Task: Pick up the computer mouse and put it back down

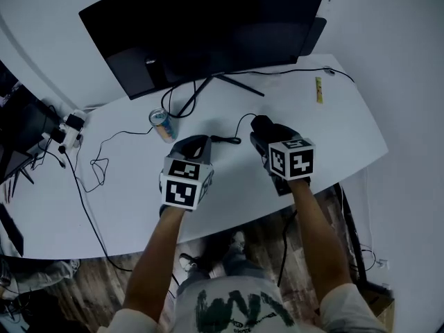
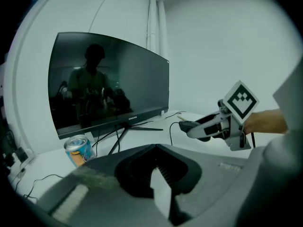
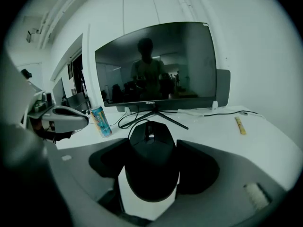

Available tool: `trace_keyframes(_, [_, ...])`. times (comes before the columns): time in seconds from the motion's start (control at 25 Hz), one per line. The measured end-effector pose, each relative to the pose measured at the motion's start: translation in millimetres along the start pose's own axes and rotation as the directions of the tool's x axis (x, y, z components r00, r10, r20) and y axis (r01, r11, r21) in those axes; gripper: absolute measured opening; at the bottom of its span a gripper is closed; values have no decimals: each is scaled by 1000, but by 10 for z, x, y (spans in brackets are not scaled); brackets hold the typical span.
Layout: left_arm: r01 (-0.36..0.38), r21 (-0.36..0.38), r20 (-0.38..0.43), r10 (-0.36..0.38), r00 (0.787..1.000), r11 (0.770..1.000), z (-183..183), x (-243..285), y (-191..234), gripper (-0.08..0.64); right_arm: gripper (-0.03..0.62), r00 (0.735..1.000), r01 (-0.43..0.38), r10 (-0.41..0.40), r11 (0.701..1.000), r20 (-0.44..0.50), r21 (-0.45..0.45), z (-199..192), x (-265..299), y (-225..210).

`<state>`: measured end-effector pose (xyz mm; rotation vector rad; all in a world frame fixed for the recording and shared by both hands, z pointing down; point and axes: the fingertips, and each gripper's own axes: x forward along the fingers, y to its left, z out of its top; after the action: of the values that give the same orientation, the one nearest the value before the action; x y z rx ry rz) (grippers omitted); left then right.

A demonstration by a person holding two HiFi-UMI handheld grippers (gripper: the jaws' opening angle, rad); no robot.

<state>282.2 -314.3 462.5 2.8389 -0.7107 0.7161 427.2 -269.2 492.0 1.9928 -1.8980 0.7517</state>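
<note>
The black wired computer mouse [image 3: 151,160] sits between the jaws of my right gripper [image 3: 151,176], which is shut on its sides. In the head view the mouse [image 1: 260,123] pokes out of the right gripper [image 1: 263,134] over the middle of the white desk [image 1: 333,137]. The left gripper view shows the mouse [image 2: 188,125] carried a little above the desk. Its cable trails back toward the monitor. My left gripper [image 1: 195,144] hovers to the left of it, jaws together and holding nothing [image 2: 158,174].
A large dark monitor [image 1: 208,26] on a thin-legged stand fills the back of the desk. A drink can [image 1: 161,123] stands left of the grippers. A yellow stick [image 1: 319,89] lies at the back right. Loose cables and a power strip [image 1: 69,127] crowd the left end.
</note>
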Motion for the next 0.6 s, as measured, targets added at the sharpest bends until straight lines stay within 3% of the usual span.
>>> trace_keyframes(0.44, [15, -21, -41, -16, 999, 1000, -171, 386, -183, 2, 316, 991, 18, -14, 999, -131, 29, -536, 358, -338])
trace_keyframes(0.6, [6, -24, -64, -7, 998, 1000, -265, 458, -175, 2, 316, 983, 44, -45, 999, -180, -8, -697, 477, -431])
